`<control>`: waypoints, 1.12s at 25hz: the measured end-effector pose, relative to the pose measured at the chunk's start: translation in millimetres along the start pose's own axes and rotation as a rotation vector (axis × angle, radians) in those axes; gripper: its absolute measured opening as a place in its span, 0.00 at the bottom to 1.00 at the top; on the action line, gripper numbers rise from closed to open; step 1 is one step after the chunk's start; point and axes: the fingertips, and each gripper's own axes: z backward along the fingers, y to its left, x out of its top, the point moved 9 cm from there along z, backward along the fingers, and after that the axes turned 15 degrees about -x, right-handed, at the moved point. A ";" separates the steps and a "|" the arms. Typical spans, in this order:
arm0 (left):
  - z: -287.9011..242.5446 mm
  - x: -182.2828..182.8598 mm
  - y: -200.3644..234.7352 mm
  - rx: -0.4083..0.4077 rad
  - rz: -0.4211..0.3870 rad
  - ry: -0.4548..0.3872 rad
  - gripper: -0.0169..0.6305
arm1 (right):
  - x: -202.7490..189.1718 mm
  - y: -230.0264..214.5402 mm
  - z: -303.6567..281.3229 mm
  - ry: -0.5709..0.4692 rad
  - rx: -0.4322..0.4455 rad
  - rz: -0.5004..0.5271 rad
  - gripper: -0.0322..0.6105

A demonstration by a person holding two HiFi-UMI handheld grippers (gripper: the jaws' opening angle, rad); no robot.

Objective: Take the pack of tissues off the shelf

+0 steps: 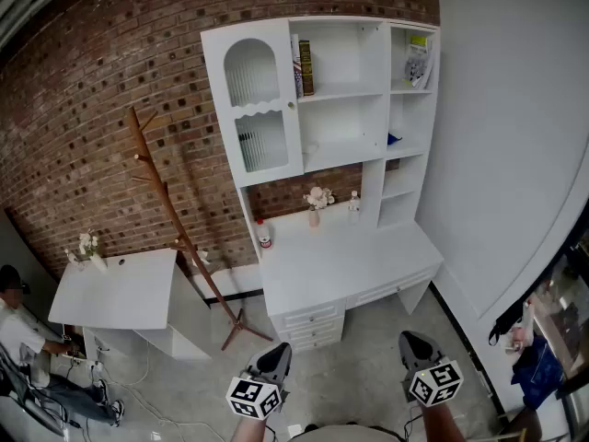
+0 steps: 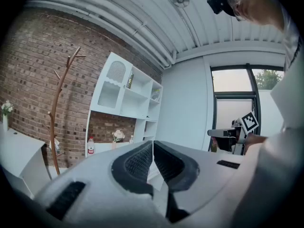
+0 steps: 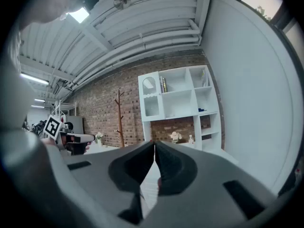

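Nothing is done yet: the left tool (image 1: 277, 355) and right tool (image 1: 415, 343), jaws together and empty, hang at bottom centre, well apart from the white shelf unit (image 1: 342, 58); the likely tissue pack (image 1: 419, 62) sits in its upper-right compartment

White wooden shelf-and-desk unit (image 1: 345, 265) stands well ahead of the left gripper (image 1: 279, 355) and right gripper (image 1: 414, 343), its back against the red brick wall (image 1: 110, 109). Ahead and left of the left gripper is a brown branched wooden coat stand (image 1: 175, 228), then farther left a small white table (image 1: 115, 293). On the desk, left to right: red-labelled plastic bottle (image 1: 264, 238), pale flower vase (image 1: 316, 203), small clear bottle (image 1: 353, 203).
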 end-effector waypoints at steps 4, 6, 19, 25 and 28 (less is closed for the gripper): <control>2.0 -1.7 -3.9 0.004 0.007 0.000 0.07 | 1.1 -0.6 3.5 -0.001 0.003 -0.001 0.10; 2.1 -2.2 -4.9 0.006 0.010 0.000 0.07 | 1.0 -0.7 4.7 -0.001 0.005 -0.001 0.10; -0.7 -3.9 -11.0 0.009 0.013 0.006 0.07 | 1.7 -5.8 8.1 -0.004 0.007 -0.013 0.10; -4.8 -4.5 -15.3 0.017 0.016 0.010 0.07 | 3.3 -11.5 6.1 0.005 0.013 -0.012 0.10; -8.1 -4.8 -19.8 0.026 0.016 0.010 0.07 | 4.8 -18.0 5.2 0.008 0.018 -0.008 0.10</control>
